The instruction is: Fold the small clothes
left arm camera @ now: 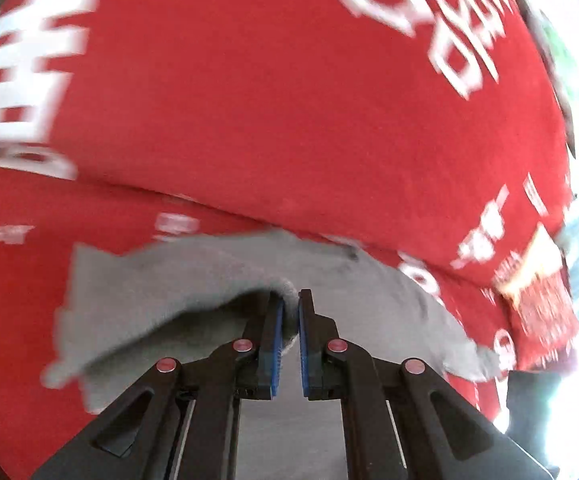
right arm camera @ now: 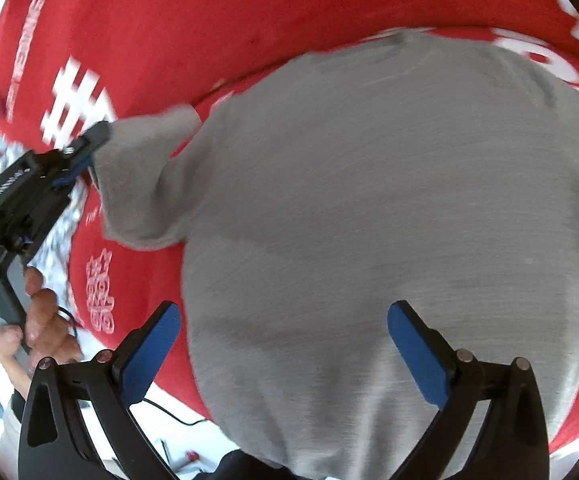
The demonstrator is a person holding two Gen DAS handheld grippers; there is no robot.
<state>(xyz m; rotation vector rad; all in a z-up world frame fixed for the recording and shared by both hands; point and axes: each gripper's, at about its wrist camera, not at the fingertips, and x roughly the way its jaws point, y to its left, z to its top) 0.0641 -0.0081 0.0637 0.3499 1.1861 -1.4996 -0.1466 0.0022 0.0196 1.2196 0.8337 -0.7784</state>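
Grey shirt (right arm camera: 369, 208) flat on red cloth (right arm camera: 217, 12), body spread wide, hem toward the camera of the right gripper. Left sleeve (right arm camera: 141, 176) lifted off the shirt's left edge, pinched at its tip by left gripper (right arm camera: 89, 148). In the left wrist view, left gripper (left arm camera: 291, 312) closed tight, blue pads (left arm camera: 278, 344) nearly meeting, a thin lip of grey fabric caught between them. Hand (right arm camera: 45, 328) on that gripper's handle, left of the shirt, off the cloth's edge. Right gripper (right arm camera: 283, 344) spread wide over the shirt's lower body, holding nothing; touching the fabric or hovering above it, cannot tell. Both views blurred, so fine creases unreadable.

Judged step: folding the sleeve inward across the shirt's chest.

Risks from here:
- Slipping sleeve: only a small bite of fabric in the pinch, so a quick swing could pull it free short of the chest.
- Dragged shirt: nothing visibly pinning the body, so tension along the sleeve could tug the left shoulder and skew the whole shirt on the cloth.
- Bunched fold: sleeve hanging twisted near the shoulder, likely to land rolled rather than flat.
- Rucked cloth: a low pass could snag the red cloth under the shirt's left edge.
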